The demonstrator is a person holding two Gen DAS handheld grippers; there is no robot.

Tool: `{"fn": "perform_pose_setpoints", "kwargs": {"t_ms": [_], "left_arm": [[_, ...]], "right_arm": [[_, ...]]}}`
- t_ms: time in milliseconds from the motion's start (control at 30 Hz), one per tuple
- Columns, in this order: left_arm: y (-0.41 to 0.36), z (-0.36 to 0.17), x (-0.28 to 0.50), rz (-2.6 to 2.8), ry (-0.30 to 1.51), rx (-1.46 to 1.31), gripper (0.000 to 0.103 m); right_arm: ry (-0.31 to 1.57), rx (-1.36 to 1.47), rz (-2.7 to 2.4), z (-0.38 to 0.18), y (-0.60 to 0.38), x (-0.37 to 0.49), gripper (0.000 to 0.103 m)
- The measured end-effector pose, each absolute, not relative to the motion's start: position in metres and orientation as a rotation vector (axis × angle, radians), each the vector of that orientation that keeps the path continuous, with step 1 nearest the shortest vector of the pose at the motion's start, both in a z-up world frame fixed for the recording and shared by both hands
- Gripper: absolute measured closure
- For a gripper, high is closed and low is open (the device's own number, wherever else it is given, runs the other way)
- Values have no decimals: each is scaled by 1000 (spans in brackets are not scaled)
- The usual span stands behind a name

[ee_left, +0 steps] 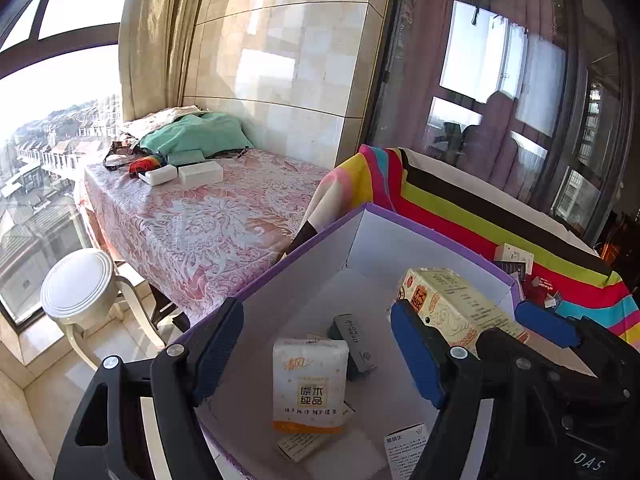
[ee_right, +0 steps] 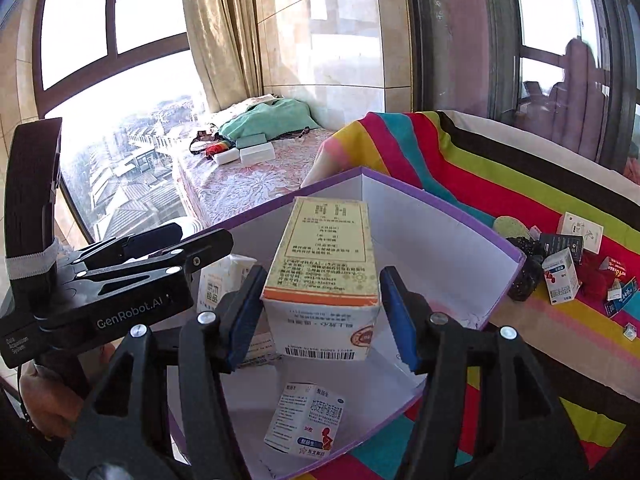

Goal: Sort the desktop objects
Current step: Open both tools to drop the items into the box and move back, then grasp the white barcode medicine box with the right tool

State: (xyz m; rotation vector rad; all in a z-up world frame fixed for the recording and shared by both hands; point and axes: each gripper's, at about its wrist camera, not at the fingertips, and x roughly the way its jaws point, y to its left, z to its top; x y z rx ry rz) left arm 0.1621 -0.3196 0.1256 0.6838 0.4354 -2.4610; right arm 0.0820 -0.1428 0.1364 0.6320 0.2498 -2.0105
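Sorting underway: both claws hang above the purple box (ee_right: 448, 216). My right claw (ee_right: 320, 312) is spread around the yellow carton (ee_right: 324, 256), pads clear, releasing it inside; left claw (ee_left: 316, 352) spread, empty, above the tissue pack (ee_left: 308, 384) already inside.

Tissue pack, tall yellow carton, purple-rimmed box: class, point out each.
Tissue pack (ee_left: 310, 384), left wrist view, printed front.
Tall yellow carton (ee_right: 326, 256), right wrist view, top face.
Purple-rimmed box (ee_right: 444, 204), right wrist view, far rim.
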Motion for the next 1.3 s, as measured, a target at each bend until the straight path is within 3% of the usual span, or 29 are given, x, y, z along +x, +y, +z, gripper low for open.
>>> {"fn": "perform_pose_setpoints", "kwargs": {"t_ms": [33, 267, 333, 367, 600, 867, 933, 967, 1300], "left_arm": [[-317, 129, 164, -2447, 421, 655, 15], [-274, 170, 183, -2608, 382, 393, 11], [-253, 181, 184, -2695, 352, 325, 0], [-241, 185, 184, -2744, 335, 290, 0], [-175, 179, 148, -3046, 383, 422, 0], [-128, 136, 94, -3109, 351, 746, 0], [-119, 125, 83, -3107, 329, 806, 0], [-115, 121, 78, -3104, 310, 831, 0], [-73, 98, -1, -3022, 47, 895, 0]], "right_arm": [[227, 622, -2021, 138, -138, 80, 21], [101, 579, -2195, 144, -73, 45, 19], [122, 602, -2302, 136, -53, 19, 19], [138, 614, -2341, 130, -44, 2, 19], [492, 833, -2405, 63, -44, -114, 19], [968, 806, -2354, 3, -105, -167, 19], [955, 756, -2351, 5, -107, -173, 22], [965, 775, -2365, 6, -105, -177, 42], [463, 988, -2375, 30, 62, -154, 43]]}}
